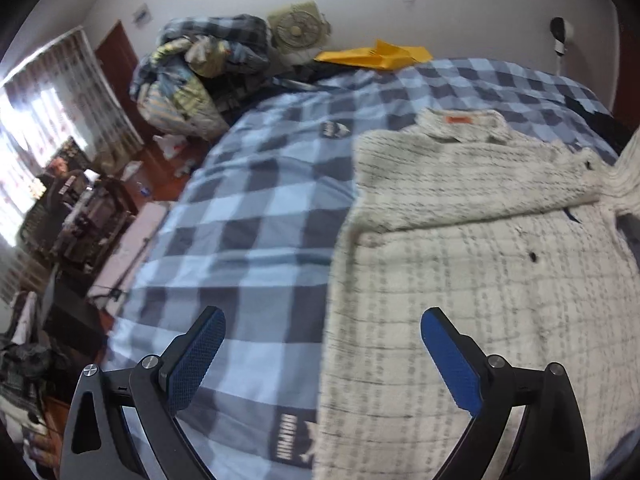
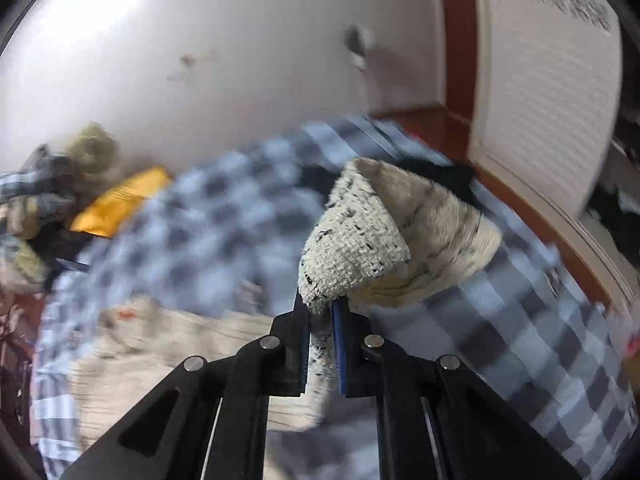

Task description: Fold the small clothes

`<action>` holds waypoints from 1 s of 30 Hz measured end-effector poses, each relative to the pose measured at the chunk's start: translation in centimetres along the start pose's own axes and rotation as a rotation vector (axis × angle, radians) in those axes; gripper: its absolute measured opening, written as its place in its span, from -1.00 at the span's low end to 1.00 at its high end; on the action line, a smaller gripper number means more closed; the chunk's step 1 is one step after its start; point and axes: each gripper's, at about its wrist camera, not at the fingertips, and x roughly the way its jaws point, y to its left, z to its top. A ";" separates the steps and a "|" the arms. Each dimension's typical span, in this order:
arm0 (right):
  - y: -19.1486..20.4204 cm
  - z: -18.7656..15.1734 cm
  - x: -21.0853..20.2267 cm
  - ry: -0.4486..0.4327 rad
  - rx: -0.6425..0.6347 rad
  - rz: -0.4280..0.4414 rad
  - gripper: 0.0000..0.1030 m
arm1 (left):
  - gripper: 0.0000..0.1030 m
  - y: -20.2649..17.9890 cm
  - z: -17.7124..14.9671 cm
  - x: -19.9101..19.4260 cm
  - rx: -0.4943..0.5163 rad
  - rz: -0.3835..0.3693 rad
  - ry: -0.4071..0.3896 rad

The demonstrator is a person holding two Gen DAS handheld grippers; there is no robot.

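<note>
We see one cream-white woolly shirt with thin dark grid lines (image 1: 460, 264) lying on the bed, fleecy and a little nubbly, with an orange label at the collar and two small dark buttons down its front; one sleeve is folded across the chest. It lies ahead of and under the left gripper (image 1: 322, 344), whose two fingers, each faced with a blue textured pad (image 1: 196, 360), stand wide apart with nothing between them, one over the cover and one over the shirt's edge. The other sleeve's end (image 2: 356, 248) is pinched in the right gripper (image 2: 321, 312), its black jaws closed tight on the looped, speckled knit, so that the cuff stands up just beyond the fingertips and the fabric trails away below them toward the shirt body at lower left. Beneath everything spreads one soft bed cover in blue, grey and dark checks (image 1: 256, 208), printed with a dark logo patch near the left gripper. Far ahead of that gripper, by the white wall, we count one flat yellow piece, its material unclear (image 1: 376, 56), one heap of crumpled checked bedding (image 1: 200, 68), and one pale square fan with a round grille (image 1: 298, 28). A wooden floor shows off to the left side.
</note>
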 end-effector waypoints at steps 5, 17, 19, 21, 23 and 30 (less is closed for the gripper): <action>12.2 -0.7 -2.5 -0.030 -0.093 0.160 -0.86 | 0.93 1.7 0.6 -1.2 0.018 0.079 -0.079; 38.9 -20.1 10.3 0.627 -0.221 0.470 -0.21 | 0.95 6.0 0.9 -0.1 -0.115 0.037 -0.056; 40.0 -24.6 11.6 0.784 -0.218 0.516 -0.18 | 0.95 5.7 0.8 -0.3 -0.105 0.030 -0.061; 40.0 -26.4 10.4 0.755 -0.311 0.484 -0.17 | 0.95 5.5 0.8 -0.4 -0.101 0.024 -0.063; 38.6 -27.1 9.4 0.740 -0.389 0.461 -0.14 | 0.95 5.4 0.8 -0.4 -0.102 0.013 -0.060; 25.9 -26.1 4.4 0.612 -0.435 0.355 -0.07 | 0.95 4.8 0.6 0.5 -0.144 -0.151 -0.006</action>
